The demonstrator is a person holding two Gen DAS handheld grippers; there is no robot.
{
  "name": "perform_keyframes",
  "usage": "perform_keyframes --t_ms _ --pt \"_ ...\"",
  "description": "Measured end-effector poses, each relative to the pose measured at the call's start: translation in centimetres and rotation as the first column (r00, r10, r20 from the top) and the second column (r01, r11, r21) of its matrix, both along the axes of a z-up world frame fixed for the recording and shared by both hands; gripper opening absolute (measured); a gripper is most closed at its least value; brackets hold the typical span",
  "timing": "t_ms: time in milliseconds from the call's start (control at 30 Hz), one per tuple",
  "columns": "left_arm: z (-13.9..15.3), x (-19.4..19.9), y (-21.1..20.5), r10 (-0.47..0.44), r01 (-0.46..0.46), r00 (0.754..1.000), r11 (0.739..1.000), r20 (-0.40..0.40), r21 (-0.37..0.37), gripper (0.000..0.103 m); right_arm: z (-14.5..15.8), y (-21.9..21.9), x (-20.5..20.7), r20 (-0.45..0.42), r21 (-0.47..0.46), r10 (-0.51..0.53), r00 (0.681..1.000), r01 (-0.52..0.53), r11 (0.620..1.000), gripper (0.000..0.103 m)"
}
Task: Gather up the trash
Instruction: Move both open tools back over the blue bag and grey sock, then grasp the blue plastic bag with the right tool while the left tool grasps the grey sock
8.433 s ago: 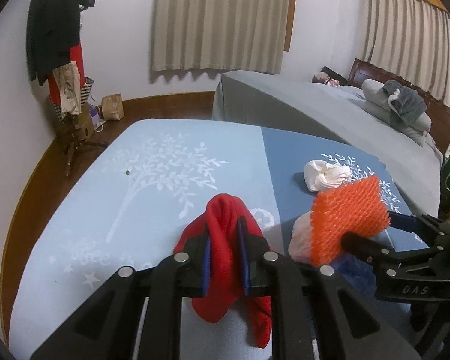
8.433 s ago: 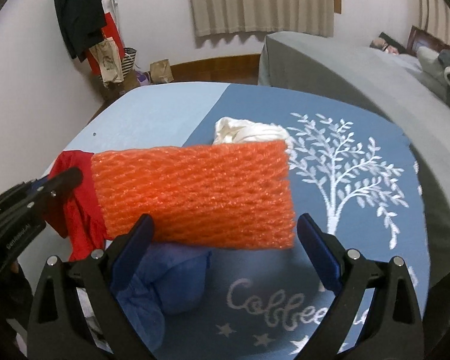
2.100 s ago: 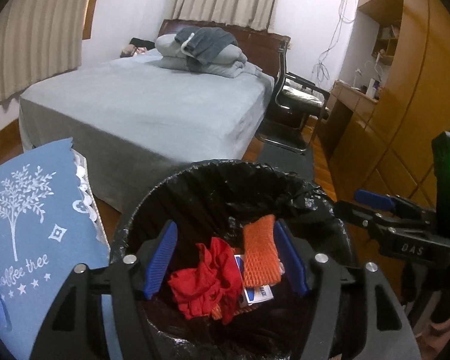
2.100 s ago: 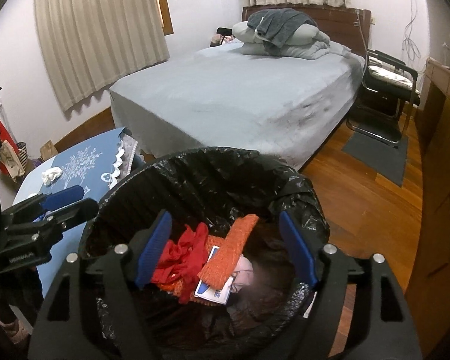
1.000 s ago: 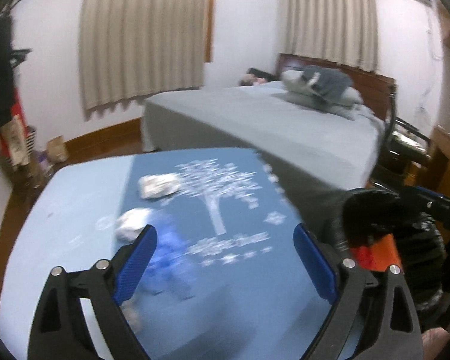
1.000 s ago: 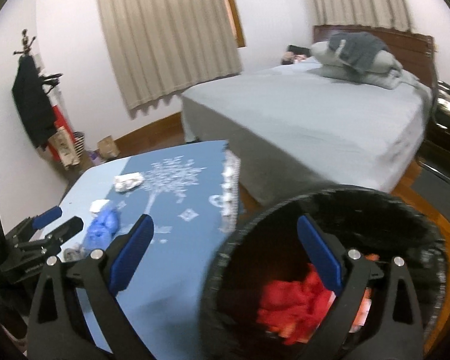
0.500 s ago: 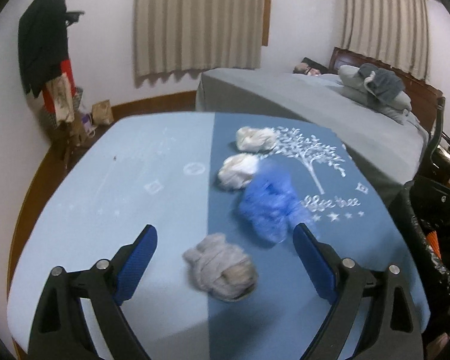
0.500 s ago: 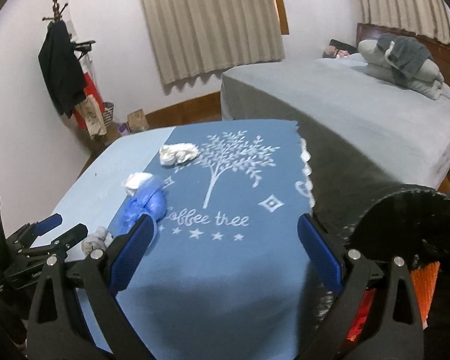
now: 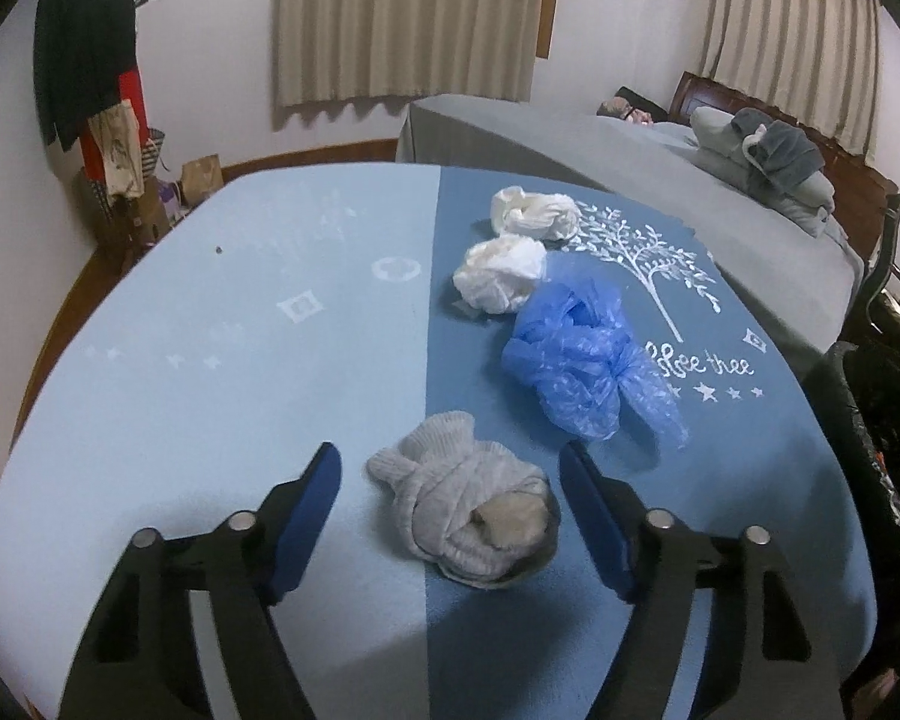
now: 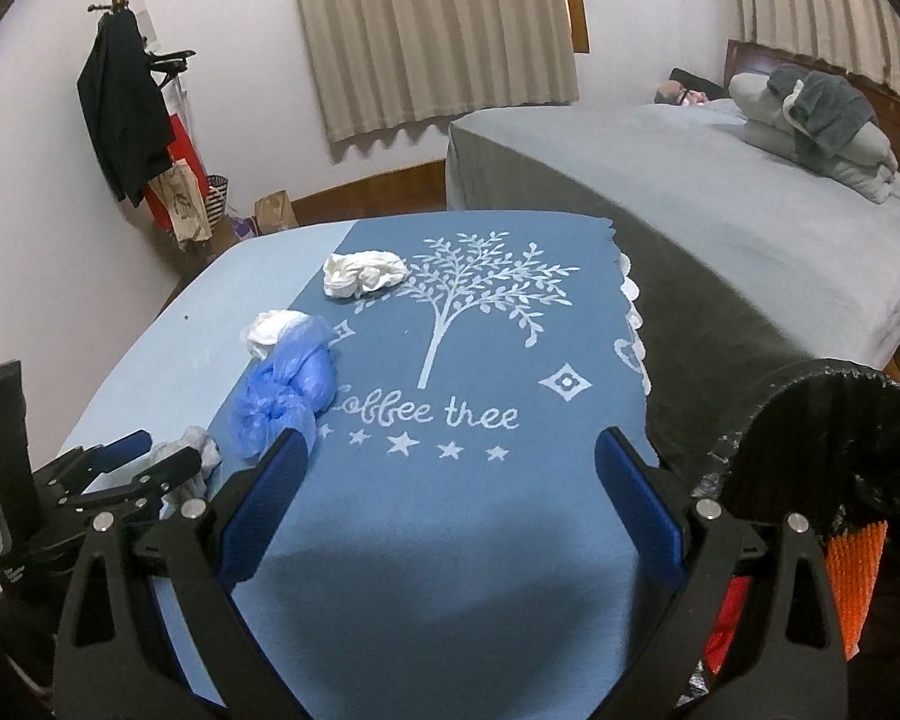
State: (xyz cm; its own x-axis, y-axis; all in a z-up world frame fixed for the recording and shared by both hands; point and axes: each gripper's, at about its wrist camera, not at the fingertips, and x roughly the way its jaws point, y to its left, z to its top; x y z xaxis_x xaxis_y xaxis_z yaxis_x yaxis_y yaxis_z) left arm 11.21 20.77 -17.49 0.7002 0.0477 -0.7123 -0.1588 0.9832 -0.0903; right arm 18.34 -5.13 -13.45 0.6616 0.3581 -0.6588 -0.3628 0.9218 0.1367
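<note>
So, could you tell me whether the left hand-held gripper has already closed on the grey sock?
No, the grey sock lies on the table between the fingers of the left hand-held gripper, with gaps on both sides.

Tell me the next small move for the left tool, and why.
Probably close the left tool on the grey sock. Its jaws have just been closing, the balled sock lies between them on the table, and gaps still show beside both pads, so nothing is gripped yet. The bin waits at the right.
</note>
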Motion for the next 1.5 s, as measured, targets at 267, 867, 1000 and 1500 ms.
perform_keyframes --t_ms 267,867,1000,1500 --pt "0.0 0.0 -0.3 -0.034 0.034 0.999 0.999 0.009 -0.027 0.046 -0.9 0.9 0.4 -0.018 -0.011 0.007 1.000 -0.007 1.000 0.094" --pt "2.9 0.2 3.9 0.043 -0.042 0.996 0.999 0.073 -0.010 0.045 -3.2 6.9 2.8 -0.056 -0.004 0.071 0.996 -0.071 0.997 0.094" --pt "3.1 0.4 5.2 0.066 -0.066 0.995 0.998 0.079 0.000 0.045 -3.4 8.8 3.6 -0.061 0.005 0.090 0.994 -0.090 0.996 0.094" --pt "3.2 0.5 7.8 0.124 -0.126 0.989 0.992 0.078 0.009 0.045 -5.7 14.6 6.0 -0.128 -0.065 0.156 0.979 -0.165 0.984 0.062"
